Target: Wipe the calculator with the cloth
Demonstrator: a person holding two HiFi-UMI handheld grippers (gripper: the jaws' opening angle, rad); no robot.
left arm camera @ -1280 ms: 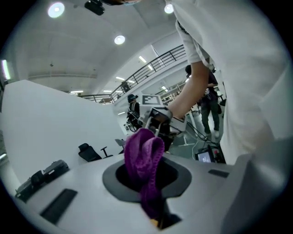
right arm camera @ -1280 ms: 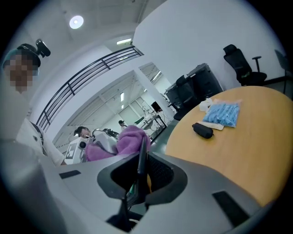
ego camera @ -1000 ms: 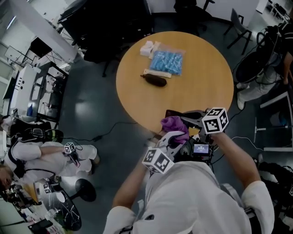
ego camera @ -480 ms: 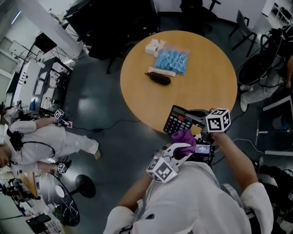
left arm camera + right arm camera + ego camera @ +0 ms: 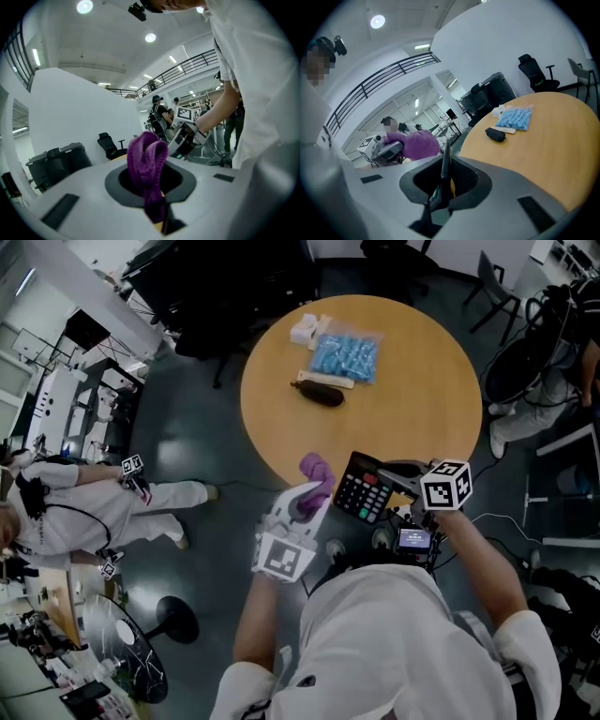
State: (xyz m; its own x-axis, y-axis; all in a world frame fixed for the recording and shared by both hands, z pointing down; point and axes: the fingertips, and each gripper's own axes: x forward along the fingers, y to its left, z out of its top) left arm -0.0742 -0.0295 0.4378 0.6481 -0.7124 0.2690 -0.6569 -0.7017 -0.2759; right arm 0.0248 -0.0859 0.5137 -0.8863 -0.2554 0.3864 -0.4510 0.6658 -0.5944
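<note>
Seen from the head camera looking down, a person in a white top holds a claw in each hand, close to the body. The left claw [image 5: 313, 499] is clamped on a purple cloth [image 5: 316, 474]. In the left gripper view, its jaws pinch the lower end of the cloth [image 5: 148, 161], and a plump fold stands free above them.

The right claw [image 5: 401, 486] is closed narrowly on a black calculator [image 5: 365, 488], gripping it by one edge. The keys face up and the calculator is raised in the air at the near rim of the round wooden worktop [image 5: 422, 409]. In the right gripper view, the calculator [image 5: 445, 171] shows edge-on as a thin slab between the jaws. The cloth sits just beside the calculator's left edge and appears not to touch it.

The cloth looks soft, light and limp. It should mould over the keys, and the free fold is the part to wipe with. The calculator looks stiff, thin and light, with smooth plastic sides that could slip. Because it is held by one edge only, firm wiping may lever it in the grip. The plain side edges are the safest places to hold it, away from the keys and display.

Farther out on the worktop lie a dark pouch [image 5: 321, 395], a blue packet [image 5: 343, 357] and a small white item [image 5: 305, 331]. Office chairs and another person [image 5: 84, 507] lie beyond.
</note>
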